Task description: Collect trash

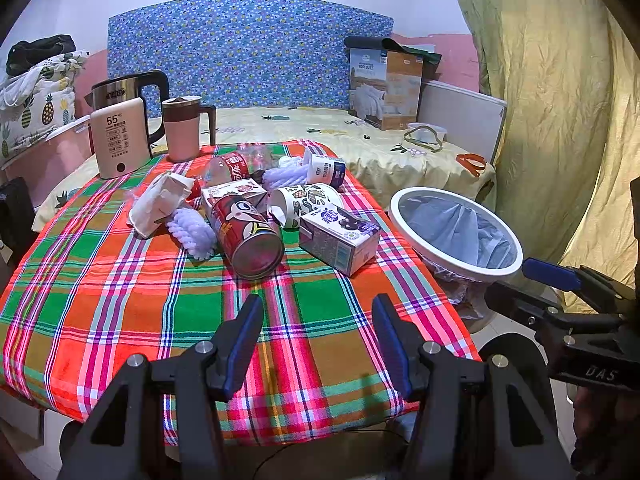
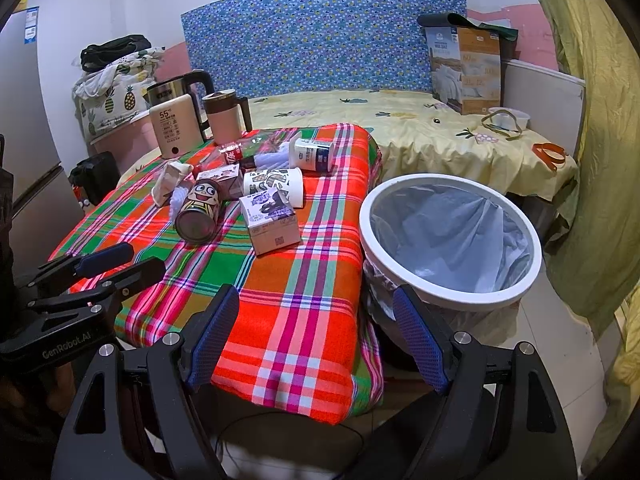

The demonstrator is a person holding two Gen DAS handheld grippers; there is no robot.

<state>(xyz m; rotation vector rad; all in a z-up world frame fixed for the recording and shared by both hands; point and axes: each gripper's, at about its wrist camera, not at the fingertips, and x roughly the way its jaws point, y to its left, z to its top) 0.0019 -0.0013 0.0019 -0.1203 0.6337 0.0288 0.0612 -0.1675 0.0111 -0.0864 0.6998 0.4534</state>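
Both tools are empty with jaws spread wide: my left gripper (image 1: 316,336) hangs over the near plaid cloth (image 1: 120,300), my right gripper (image 2: 316,336) at the table edge beside the lined bin (image 2: 532,264). The trash is heaped mid-table, well apart from both. I judge the milk carton (image 1: 340,240), nearest the bin, the soundest first pick: span its narrow faces squarely, clear of the red can (image 1: 248,232) beside it.

a woven plaid cotton-like cloth (image 1: 120,300) in red, green and orange covers the table, matt and slightly ribbed. on it, a glossy red metal can (image 1: 248,232) lies beside a printed cardboard milk carton (image 1: 340,240) and a crumpled paper cup (image 1: 304,202). right of the cloth, a smooth white plastic bin rim (image 2: 448,288) holds a thin, crinkled translucent plastic liner (image 2: 452,232).
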